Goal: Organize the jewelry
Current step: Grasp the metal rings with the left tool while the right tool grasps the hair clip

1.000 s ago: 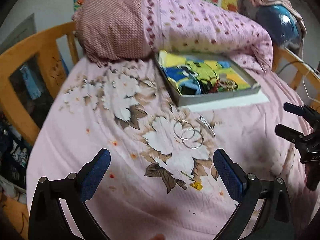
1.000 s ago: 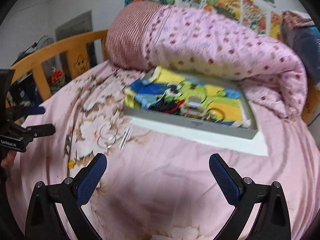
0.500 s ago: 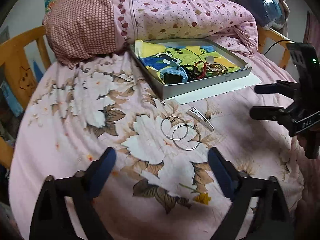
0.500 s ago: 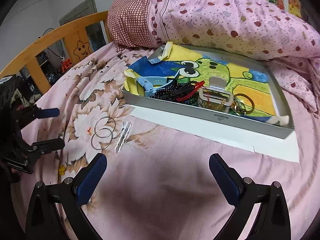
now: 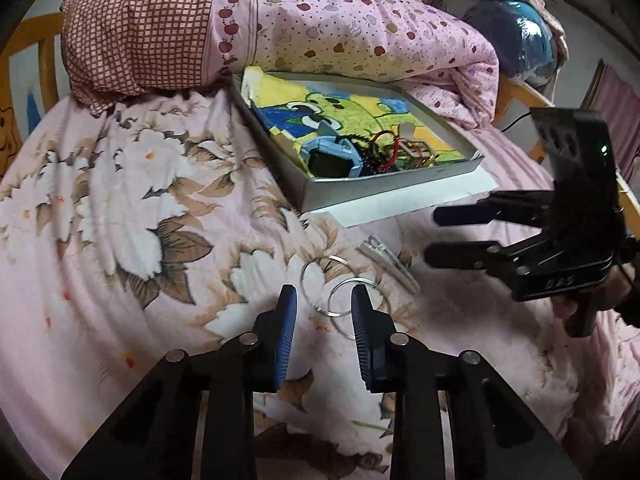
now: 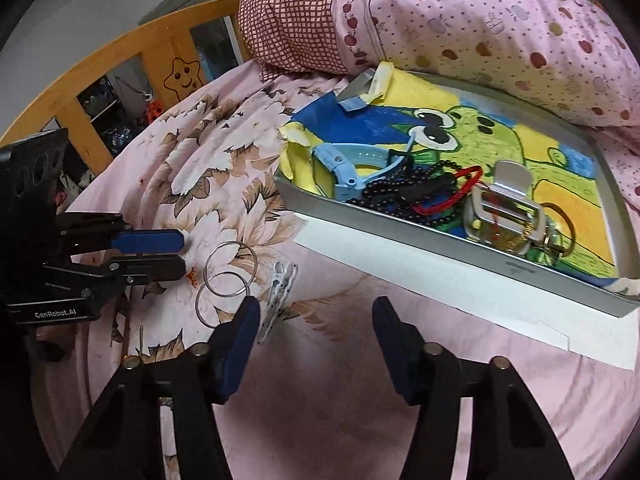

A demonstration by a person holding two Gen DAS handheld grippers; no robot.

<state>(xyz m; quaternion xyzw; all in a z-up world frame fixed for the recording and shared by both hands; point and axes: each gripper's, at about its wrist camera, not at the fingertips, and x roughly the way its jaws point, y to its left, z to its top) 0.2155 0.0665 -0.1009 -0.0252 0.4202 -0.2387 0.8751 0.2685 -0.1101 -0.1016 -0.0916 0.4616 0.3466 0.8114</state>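
Two thin silver rings (image 5: 329,285) (image 6: 227,276) lie overlapped on the pink floral bedspread. A clear hair clip (image 5: 390,263) (image 6: 279,288) lies beside them. My left gripper (image 5: 324,300) (image 6: 182,252) hovers just short of the rings, its jaws narrowed but apart, holding nothing. My right gripper (image 6: 316,312) (image 5: 430,232) is open and empty, its left finger near the clip. A shallow grey box (image 5: 384,184) (image 6: 460,246) with a frog picture holds a blue watch (image 6: 344,168), black beads (image 6: 400,190), a red cord and metal pieces.
A rolled pink quilt (image 5: 340,20) with a checked end lies behind the box. A wooden bed rail (image 6: 120,64) runs along the left. A white sheet (image 6: 440,280) sticks out under the box. A blue bundle (image 5: 516,36) sits far right.
My left gripper's jaws have closed from wide to narrow and moved up to the rings. My right gripper has narrowed a little and come closer to the clip and box.
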